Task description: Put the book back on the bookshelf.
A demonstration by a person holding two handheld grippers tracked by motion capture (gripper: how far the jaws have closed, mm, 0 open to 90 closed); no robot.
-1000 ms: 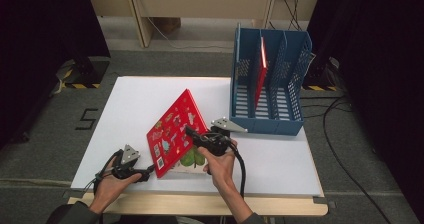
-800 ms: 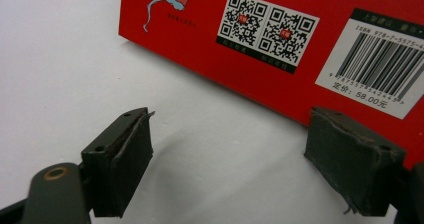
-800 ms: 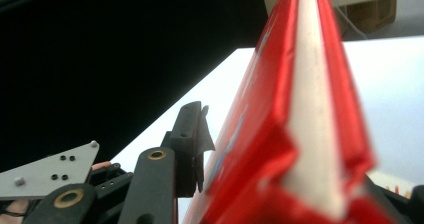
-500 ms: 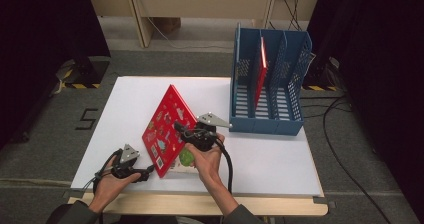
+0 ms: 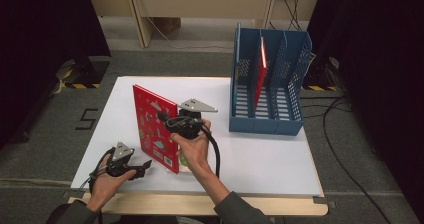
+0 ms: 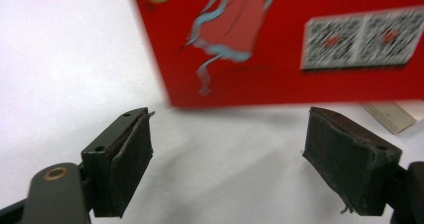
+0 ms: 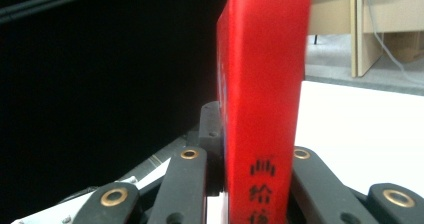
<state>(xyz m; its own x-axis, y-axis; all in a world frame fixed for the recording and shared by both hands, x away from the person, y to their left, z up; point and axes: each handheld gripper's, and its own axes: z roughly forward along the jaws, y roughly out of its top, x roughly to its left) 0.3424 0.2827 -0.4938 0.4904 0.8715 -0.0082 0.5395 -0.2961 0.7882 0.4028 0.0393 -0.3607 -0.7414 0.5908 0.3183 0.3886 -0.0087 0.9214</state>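
A: High view first. The red book [image 5: 155, 126] stands nearly upright on the white table [image 5: 260, 149], left of centre, with the right gripper [image 5: 172, 124] clamped on its spine edge. Those jaws have just been closing, with the book between them.

B: And the left gripper [image 5: 145, 165]?

A: Near-left corner of the table, just beside the book's near bottom corner, not touching it. Far right stands the blue file rack [image 5: 267, 91] with another red book [image 5: 260, 74] already slotted in.

B: Left gripper view?

A: Jaws spread wide, nothing between them. The red book [image 6: 300, 39] hangs just beyond the pads [image 6: 132, 164], cover printed with a figure and two codes.

B: Right gripper view?

A: The red book [image 7: 262, 99] rises straight up between the jaws, squeezed at the spine.

B: Handling?

A: I'd judge it a stiff, thin, lightish hardback with a glossy cover, so possibly slippery. Hold it at the spine, low down.
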